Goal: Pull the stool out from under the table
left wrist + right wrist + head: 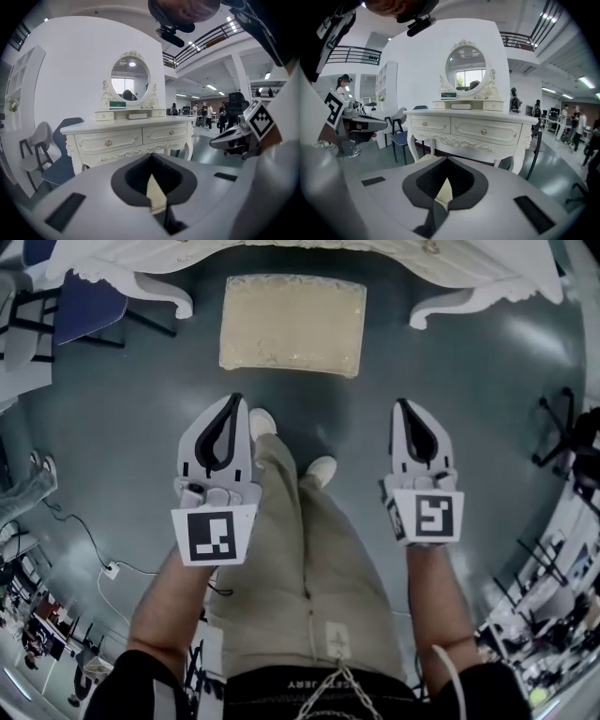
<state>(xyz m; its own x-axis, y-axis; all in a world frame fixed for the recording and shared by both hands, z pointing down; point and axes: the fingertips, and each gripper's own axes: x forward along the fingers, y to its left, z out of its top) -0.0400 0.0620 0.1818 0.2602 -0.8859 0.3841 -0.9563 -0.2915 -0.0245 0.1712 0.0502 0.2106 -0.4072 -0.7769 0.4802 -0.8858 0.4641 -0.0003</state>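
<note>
Stool (292, 324) just beside table (487, 273)

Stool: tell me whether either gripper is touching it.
No, the left gripper and the right gripper hang short of the stool, with floor between.

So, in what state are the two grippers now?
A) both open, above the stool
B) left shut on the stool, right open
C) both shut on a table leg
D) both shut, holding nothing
D: the left gripper and the right gripper each have their jaws together with nothing between them, and both are apart from the stool.
</note>
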